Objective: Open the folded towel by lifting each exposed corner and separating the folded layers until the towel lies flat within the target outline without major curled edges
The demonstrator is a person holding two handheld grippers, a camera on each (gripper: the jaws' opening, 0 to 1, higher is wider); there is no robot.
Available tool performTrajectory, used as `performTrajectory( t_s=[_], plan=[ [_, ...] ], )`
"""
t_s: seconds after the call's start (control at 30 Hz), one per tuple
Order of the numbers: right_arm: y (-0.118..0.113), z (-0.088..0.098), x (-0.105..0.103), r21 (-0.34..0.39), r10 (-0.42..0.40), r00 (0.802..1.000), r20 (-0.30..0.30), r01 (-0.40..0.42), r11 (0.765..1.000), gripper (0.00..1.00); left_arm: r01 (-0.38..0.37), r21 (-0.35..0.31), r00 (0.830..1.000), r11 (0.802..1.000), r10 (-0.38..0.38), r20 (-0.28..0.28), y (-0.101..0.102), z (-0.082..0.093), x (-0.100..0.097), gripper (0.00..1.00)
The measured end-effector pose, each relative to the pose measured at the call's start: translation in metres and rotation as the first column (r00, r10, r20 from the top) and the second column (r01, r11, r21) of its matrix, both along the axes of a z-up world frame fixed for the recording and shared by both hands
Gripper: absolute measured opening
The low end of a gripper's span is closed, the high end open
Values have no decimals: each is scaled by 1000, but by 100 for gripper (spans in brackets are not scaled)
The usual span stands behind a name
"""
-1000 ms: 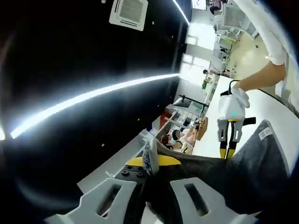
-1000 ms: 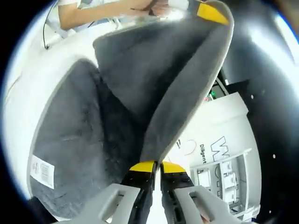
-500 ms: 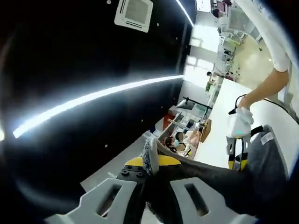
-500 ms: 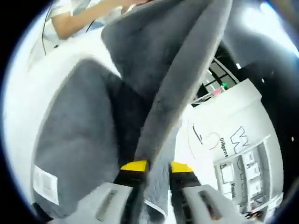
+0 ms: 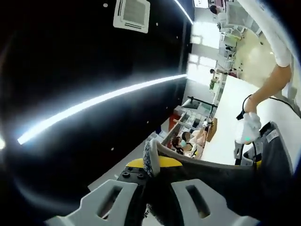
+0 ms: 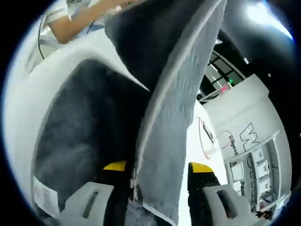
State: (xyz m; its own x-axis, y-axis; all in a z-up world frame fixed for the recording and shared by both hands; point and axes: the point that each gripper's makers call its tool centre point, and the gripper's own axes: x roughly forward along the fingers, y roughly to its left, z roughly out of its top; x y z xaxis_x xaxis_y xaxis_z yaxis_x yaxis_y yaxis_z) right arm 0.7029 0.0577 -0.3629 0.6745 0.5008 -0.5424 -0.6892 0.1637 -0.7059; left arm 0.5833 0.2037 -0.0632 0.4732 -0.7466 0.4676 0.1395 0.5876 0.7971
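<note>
- Hanging in the air, the grey towel (image 6: 174, 108) is stretching between the two tongs, with its lower part draping onto the white tabletop (image 6: 28, 117) off to the left of the right tongs (image 6: 157, 167).
- A white care label (image 6: 41, 193) is showing on the draped part, low at the left, beside the right tongs.
- The right tongs are standing wide, their yellow tips well apart, and a towel edge is passing loosely through the gap; whether either tip is touching the cloth I cannot tell.
- The left tongs (image 5: 154, 163) are pinching a towel corner, the cloth bunching right at their yellow tips and running away to the right, toward the other tongs seen far off under a gloved hand (image 5: 249, 128).
- Judging by this, the unfolding step is under way: one layer is being lifted clear of the rest, and the towel is not yet lying flat.
- The next move is probably calling for the right tongs to settle on a fresh corner or edge, then for both to draw apart and lower the cloth evenly onto the tabletop, so no edge is curling under.
- No target outline is showing clearly here.
</note>
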Motion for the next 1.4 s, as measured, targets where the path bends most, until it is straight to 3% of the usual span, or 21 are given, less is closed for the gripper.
performTrajectory(
  t_s=[0.17, 0.3, 0.4, 0.53, 0.77, 0.83, 1.07, 1.2, 1.4],
  plan=[
    [-6, -8, 6, -9, -22, 1000, -14, 22, 1000, 25, 30, -48, 999, 998, -30, -14, 13, 7, -3, 3],
    [-18, -12, 15, -55, -46, 999, 14, 47, 997, 14, 46, -104, 999, 994, -48, -22, 30, 16, -6, 3],
    [-23, -8, 22, -47, -53, 998, 29, 54, 997, 14, 64, -130, 997, 989, -67, -24, 37, 21, -8, 3],
    [-37, -10, 29, -83, -82, 995, 54, 86, 993, 9, 105, -251, 994, 962, -107, 7, 55, 39, -18, 3],
    [-51, -9, 32, -53, -106, 993, 47, 109, 993, 8, 75, -280, 997, 957, -75, 10, 77, 46, -21, 3],
    [-51, -11, 28, -26, -101, 995, 25, 101, 995, 7, 69, -312, 997, 948, -60, 38, 88, 51, -24, 3],
    [-57, -9, 29, -19, -93, 995, 34, 94, 995, 4, 33, -321, 999, 946, -21, 42, 106, 54, -23, 3],
    [-54, 0, 28, 4, -84, 995, 47, 84, 996, 1, 25, -355, 999, 935, -10, 43, 121, 58, -23, 3],
    [-55, 8, 25, 14, -81, 994, 79, 80, 997, 1, 13, -359, 999, 933, 5, 49, 129, 60, -24, 3]
  ],
)
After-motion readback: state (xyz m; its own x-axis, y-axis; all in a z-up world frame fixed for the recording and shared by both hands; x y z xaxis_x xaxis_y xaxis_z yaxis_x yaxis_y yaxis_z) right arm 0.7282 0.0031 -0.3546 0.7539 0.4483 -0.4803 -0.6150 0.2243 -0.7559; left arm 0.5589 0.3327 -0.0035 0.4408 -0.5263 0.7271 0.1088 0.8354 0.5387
